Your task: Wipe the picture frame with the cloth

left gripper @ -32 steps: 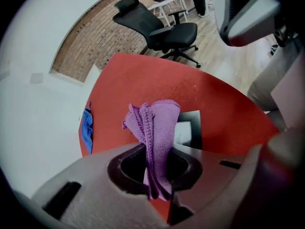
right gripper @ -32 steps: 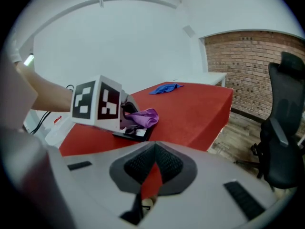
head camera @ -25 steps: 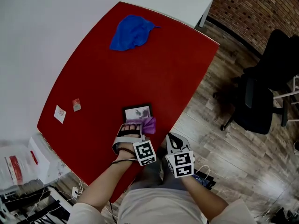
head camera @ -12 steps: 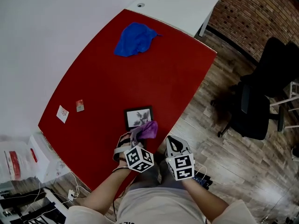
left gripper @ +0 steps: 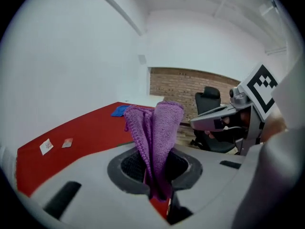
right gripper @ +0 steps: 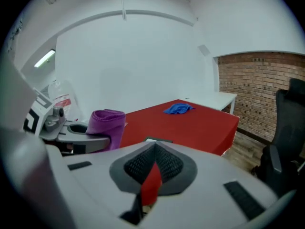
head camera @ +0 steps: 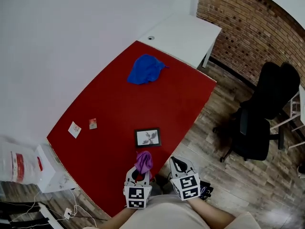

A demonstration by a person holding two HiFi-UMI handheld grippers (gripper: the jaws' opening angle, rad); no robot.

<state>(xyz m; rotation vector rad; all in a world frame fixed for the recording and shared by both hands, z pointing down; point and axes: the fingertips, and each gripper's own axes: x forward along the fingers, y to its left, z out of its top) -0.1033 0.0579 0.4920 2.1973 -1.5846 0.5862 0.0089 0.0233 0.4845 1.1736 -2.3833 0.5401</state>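
Red tabletop (head camera: 109,113) fills the middle of the head view, with a white wall at 9 o'clock, a brick wall (head camera: 248,27) at 1 o'clock and wooden floor (head camera: 214,175) along its right edge. A white table (head camera: 183,37) butts against its far end, and a black office chair (head camera: 259,113) stands on the floor at 3 o'clock.

The picture frame (head camera: 147,137) lies flat on the red surface, close to the near edge. At 12 o'clock from it, well apart, sits a crumpled blue cloth (head camera: 145,69). At 9 o'clock from it lie two small cards (head camera: 74,129).

At 6 o'clock from the frame, the left gripper (head camera: 139,174) is clamped on the purple cloth (head camera: 143,161) — a folded bunch standing up out of the jaws. The cloth is near the frame but apart from it.

The right gripper (head camera: 177,161) is just beside the left one, at its 3 o'clock, over the table's near edge. Its jaws are drawn together with nothing between them.
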